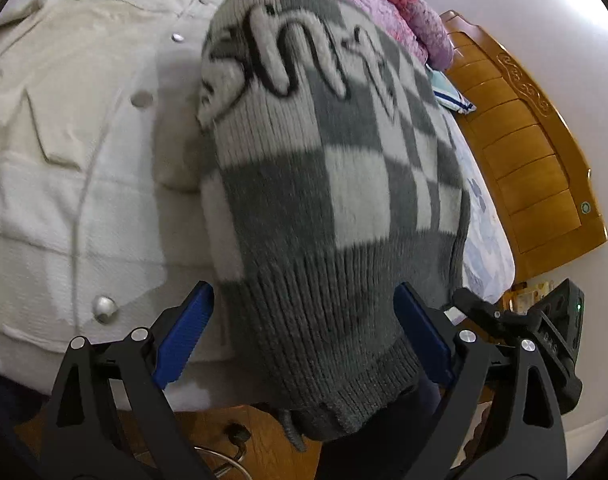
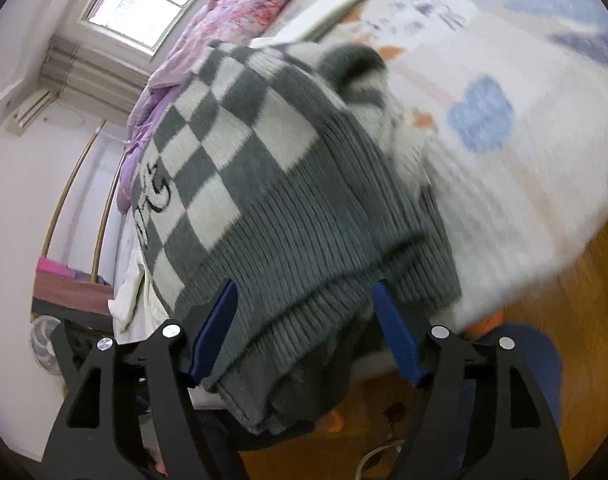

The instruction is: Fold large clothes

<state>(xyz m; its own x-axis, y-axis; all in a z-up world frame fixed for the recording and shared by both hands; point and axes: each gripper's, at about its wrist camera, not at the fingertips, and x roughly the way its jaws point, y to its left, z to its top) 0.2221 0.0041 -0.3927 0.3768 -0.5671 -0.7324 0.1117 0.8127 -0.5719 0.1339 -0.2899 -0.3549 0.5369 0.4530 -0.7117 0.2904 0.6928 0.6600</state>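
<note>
A folded grey-and-white checked knit sweater (image 1: 324, 184) with lettering lies at the edge of the bed, and its ribbed hem hangs over the side. My left gripper (image 1: 304, 288) stands open and wide around that hem, with a gap beside its left blue pad (image 1: 183, 340). In the right wrist view the same sweater (image 2: 263, 200) lies doubled. My right gripper (image 2: 304, 286) is open astride its ribbed end, and its right pad (image 2: 396, 340) is clear of the knit.
A cream jacket (image 1: 83, 140) with snap buttons is spread on the bed left of the sweater. A pink quilt (image 1: 404, 12) lies behind it. A wooden bed board (image 1: 536, 152) stands at the right. The patterned sheet (image 2: 504, 120) ends above the wood floor (image 2: 564, 320).
</note>
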